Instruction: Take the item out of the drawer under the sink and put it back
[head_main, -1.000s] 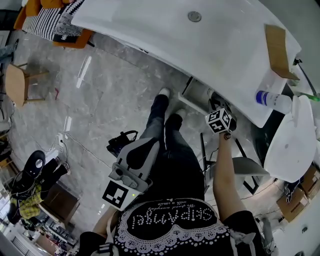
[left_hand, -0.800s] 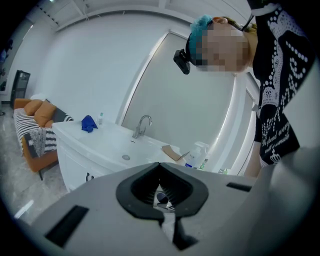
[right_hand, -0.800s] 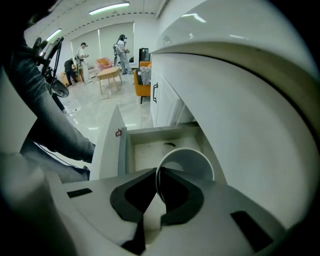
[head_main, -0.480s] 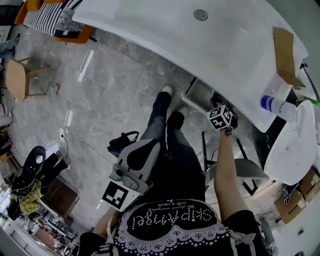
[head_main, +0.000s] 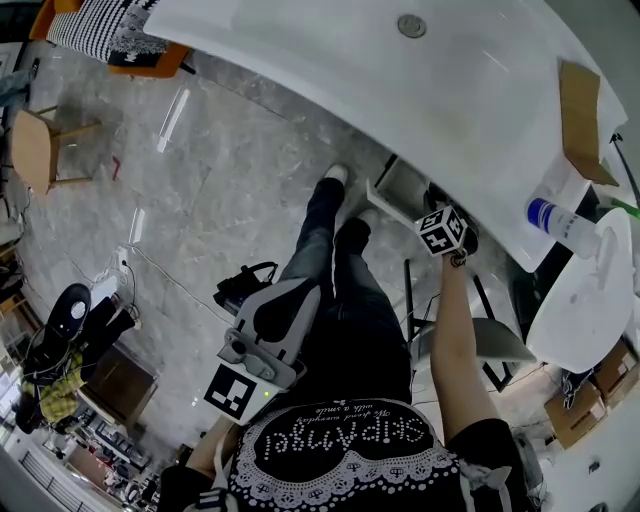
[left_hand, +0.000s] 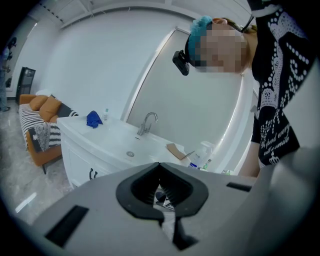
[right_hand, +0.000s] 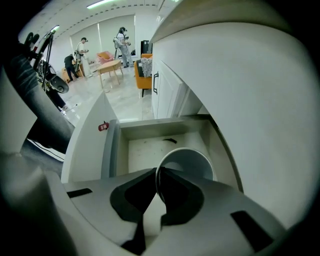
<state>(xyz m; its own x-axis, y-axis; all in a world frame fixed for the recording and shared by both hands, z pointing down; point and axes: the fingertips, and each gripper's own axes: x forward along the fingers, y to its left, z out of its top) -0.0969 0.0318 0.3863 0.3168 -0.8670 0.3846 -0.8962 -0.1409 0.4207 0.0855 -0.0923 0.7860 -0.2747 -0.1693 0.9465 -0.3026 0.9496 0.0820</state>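
The drawer (right_hand: 150, 145) under the sink stands pulled out; its white inside is bare apart from a small dark scrap (right_hand: 170, 140). My right gripper (right_hand: 157, 186) points steeply down over it, shut on the rim of a white cup (right_hand: 190, 162) that hangs above the drawer's right side. In the head view the right gripper (head_main: 443, 225) shows by its marker cube at the counter's edge, beside the drawer (head_main: 395, 185). My left gripper (head_main: 285, 300) stays near my body, jaws together and nothing in them; in its own view the left gripper (left_hand: 160, 172) faces the vanity.
The white sink counter (head_main: 330, 70) carries a drain (head_main: 411, 26), a brown card (head_main: 583, 120) and a bottle (head_main: 560, 220). A faucet (left_hand: 148, 121) and blue cloth (left_hand: 93, 118) are on it too. A black bag (head_main: 240, 285) lies on the floor by my legs.
The right gripper with the cup has sunk a little toward the drawer. The left gripper has kept its place.
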